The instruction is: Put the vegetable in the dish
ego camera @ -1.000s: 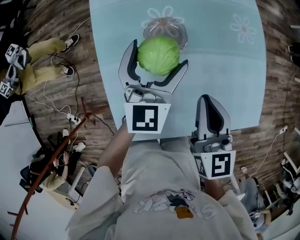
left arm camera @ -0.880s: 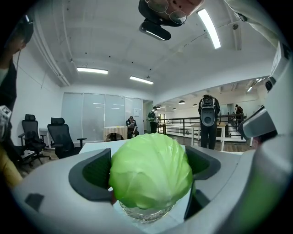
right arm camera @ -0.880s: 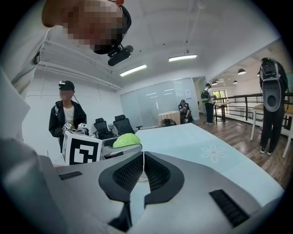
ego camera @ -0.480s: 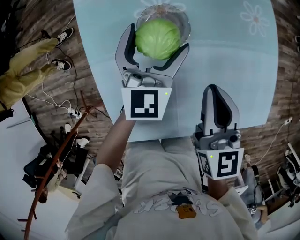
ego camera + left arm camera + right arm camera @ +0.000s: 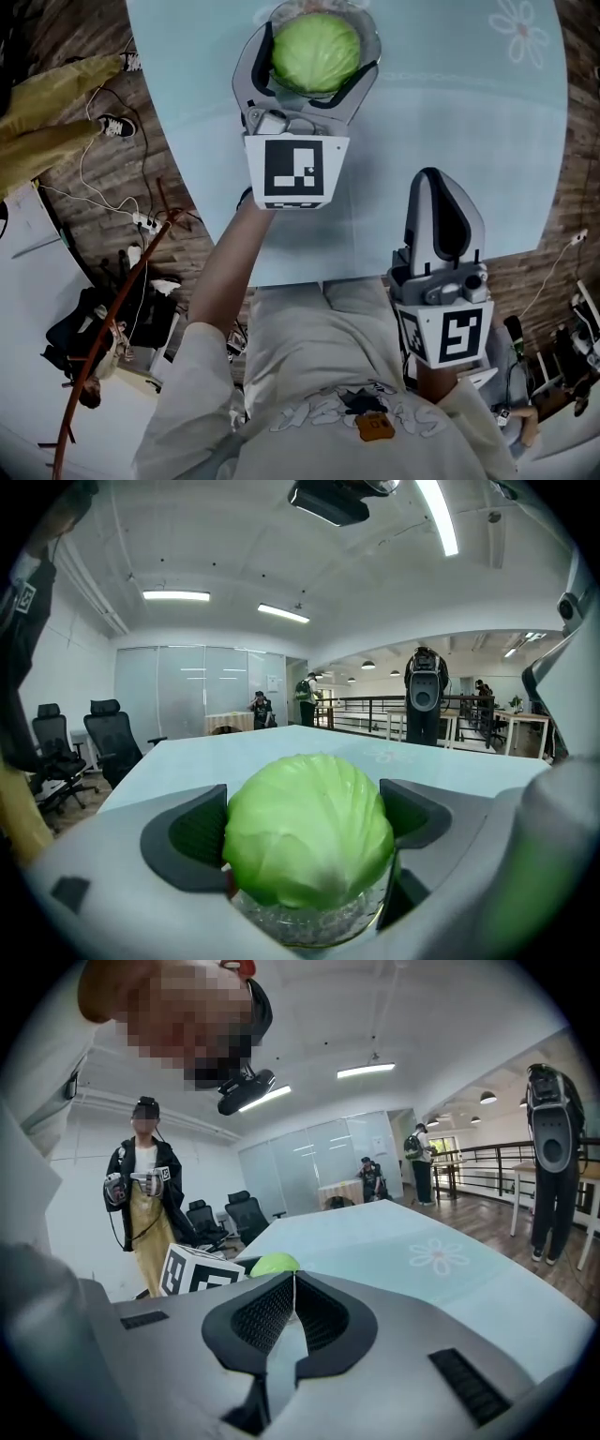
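A round green cabbage (image 5: pixel 316 52) sits between the jaws of my left gripper (image 5: pixel 314 42), which is shut on it. The cabbage (image 5: pixel 309 830) hangs right over a clear glass dish (image 5: pixel 309 922), whose rim (image 5: pixel 371 37) shows around it at the far side of the table; whether they touch I cannot tell. My right gripper (image 5: pixel 441 208) is held low near the table's near edge, jaws shut with nothing between them (image 5: pixel 292 1290). From the right gripper view the cabbage (image 5: pixel 275 1265) peeks over the jaws.
The pale blue table (image 5: pixel 450 131) carries white flower prints (image 5: pixel 518 30). A person in yellow trousers (image 5: pixel 150 1213) stands at the left side. Cables and a power strip (image 5: pixel 141 222) lie on the wooden floor to the left. Office chairs (image 5: pixel 105 738) stand beyond the table.
My left gripper has carried the cabbage away from me, from short of the dish to directly over it. The right gripper has stayed near the table's near edge.
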Demonstrator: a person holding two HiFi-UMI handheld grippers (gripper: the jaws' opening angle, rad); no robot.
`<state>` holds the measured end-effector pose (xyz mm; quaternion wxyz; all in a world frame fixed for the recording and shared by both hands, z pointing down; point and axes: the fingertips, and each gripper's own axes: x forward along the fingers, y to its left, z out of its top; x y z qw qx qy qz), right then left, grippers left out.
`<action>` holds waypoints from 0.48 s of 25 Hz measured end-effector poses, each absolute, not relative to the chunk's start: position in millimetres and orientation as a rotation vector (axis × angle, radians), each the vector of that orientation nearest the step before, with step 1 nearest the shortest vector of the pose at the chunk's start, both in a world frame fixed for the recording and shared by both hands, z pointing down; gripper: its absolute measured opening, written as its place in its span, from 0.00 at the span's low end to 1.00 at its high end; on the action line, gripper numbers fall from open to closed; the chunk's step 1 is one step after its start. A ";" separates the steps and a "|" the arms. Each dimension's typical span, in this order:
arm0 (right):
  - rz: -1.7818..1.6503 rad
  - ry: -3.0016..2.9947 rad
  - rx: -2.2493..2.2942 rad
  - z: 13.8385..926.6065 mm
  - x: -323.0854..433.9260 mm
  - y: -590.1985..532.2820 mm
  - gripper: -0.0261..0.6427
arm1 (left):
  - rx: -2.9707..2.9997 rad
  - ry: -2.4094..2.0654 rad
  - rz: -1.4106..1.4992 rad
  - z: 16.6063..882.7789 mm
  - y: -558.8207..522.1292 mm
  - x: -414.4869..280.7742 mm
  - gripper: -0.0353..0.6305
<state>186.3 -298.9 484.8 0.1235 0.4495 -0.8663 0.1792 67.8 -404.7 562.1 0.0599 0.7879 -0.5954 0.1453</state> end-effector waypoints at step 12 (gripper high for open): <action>0.535 -2.522 1.334 488.1 199.8 -295.6 0.07 | 2.289 -1.693 0.749 616.9 -415.9 71.9 0.83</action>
